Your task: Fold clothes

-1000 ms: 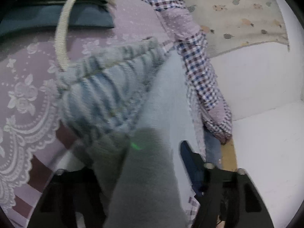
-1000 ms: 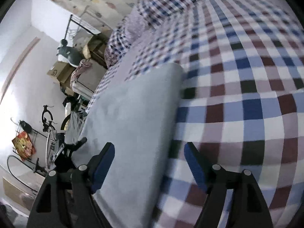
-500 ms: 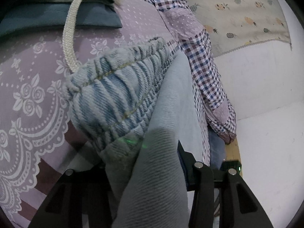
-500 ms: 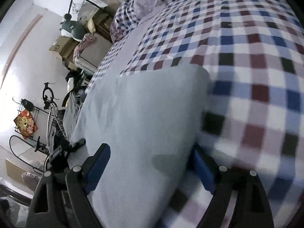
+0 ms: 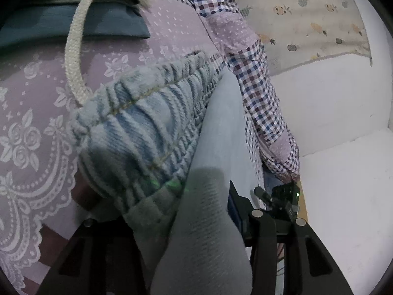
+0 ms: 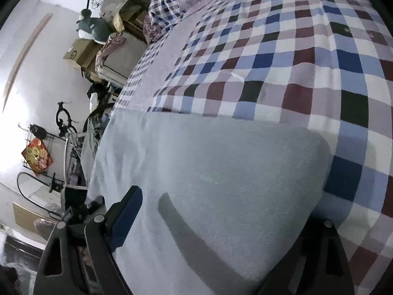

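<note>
Pale blue denim trousers with a gathered elastic waistband and a white drawstring lie on the bed. My left gripper is shut on the fabric just below the waistband. Its right blue pad presses the cloth, which hides the left finger. In the right wrist view a smooth pale trouser leg fills the gap of my right gripper, which is open. Its left blue pad lies over the cloth, and the right finger is tucked under the cloth's rounded edge.
A checked sheet covers the bed, with a pink lace cover beside it. Folded dark clothes lie behind the waistband. A checked quilt hangs against the white wall. Boxes and racks crowd the floor beyond the bed.
The left gripper's fingers have drawn together on the trousers near the waistband. The right gripper has slid onto the trouser leg, with its fingers spread wider around the edge.
</note>
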Demonstrator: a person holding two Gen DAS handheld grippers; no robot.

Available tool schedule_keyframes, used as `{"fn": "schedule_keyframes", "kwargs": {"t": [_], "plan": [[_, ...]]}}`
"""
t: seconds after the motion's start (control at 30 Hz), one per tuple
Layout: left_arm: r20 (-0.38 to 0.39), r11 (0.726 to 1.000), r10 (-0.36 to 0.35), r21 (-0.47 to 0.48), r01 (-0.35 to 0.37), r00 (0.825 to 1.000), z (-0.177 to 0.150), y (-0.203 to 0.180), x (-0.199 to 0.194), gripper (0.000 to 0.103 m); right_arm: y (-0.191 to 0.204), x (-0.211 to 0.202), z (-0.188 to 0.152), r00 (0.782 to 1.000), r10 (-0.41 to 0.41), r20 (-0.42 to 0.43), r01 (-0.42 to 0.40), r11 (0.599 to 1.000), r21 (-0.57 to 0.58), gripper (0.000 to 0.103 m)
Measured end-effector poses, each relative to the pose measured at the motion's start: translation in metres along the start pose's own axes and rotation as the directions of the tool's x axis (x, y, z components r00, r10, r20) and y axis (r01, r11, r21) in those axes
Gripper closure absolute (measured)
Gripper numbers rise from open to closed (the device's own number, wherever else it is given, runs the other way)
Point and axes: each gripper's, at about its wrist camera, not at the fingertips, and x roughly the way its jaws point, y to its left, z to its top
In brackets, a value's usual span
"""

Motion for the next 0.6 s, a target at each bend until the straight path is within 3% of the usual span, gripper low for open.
{"fn": "schedule_keyframes", "kwargs": {"t": [0.1, 0.2, 0.37, 0.6], "plan": [[0.011, 1.000, -0.001, -0.005, 0.001, 1.000, 0.002, -0.001, -0.001, 0.053, 0.007, -0.007, -0.006, 0.997, -0.076, 0.025, 0.077, 0.997, -0.013, 0.040], [0.028, 0.998, 0.027, 0.049, -0.028, 0.999, 0.001, -0.010, -0.006, 0.063, 0.028, -0.020, -0.016, 0.989, -0.116, 0.096, 0.122, 0.991, -0.057, 0.060], [0.066, 0.985, 0.056, 0.159, -0.066, 0.996, -0.003, -0.030, -0.016, 0.070, 0.082, -0.043, -0.034, 0.970, -0.122, 0.209, 0.154, 0.977, -0.145, 0.064], [0.111, 0.978, 0.031, 0.203, -0.054, 0.993, -0.005, -0.045, -0.045, 0.073, 0.170, -0.056, -0.057, 0.967, -0.100, 0.234, 0.169, 0.939, -0.298, 0.065]]}}
